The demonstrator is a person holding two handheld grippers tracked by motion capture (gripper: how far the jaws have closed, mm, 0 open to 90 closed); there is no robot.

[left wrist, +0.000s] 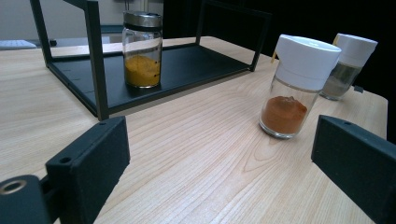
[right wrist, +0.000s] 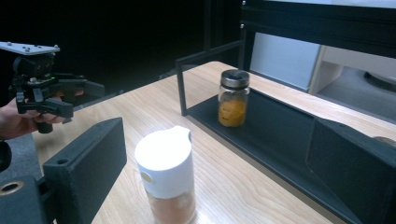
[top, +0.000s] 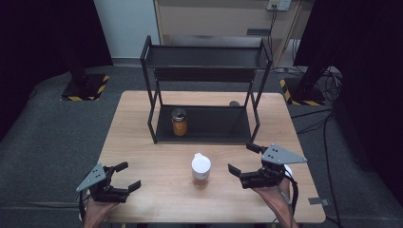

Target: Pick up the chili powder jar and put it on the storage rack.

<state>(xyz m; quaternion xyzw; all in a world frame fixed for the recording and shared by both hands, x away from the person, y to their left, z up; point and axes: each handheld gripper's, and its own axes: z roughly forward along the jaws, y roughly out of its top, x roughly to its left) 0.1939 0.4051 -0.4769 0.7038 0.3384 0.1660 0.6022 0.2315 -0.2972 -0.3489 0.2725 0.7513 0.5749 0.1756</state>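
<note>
Sitting mid-table in front of the black rack (top: pixel 152 85), the white-capped spice jar (top: pixel 201 169) looks light, rigid, slick glass; likely best gripped at the glass body below the cap. Right gripper (top: pixel 243 160) beside it, jaws wide, empty. Left gripper (top: pixel 127 175) well apart, also wide, empty.

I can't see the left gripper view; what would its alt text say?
A white-capped jar of reddish-brown powder stands on a wooden table, framed by the left gripper's open black jaws. Behind it, a metal-lidded jar of yellow powder stands on a black rack's lower shelf; another white-capped jar stands far right.
</note>
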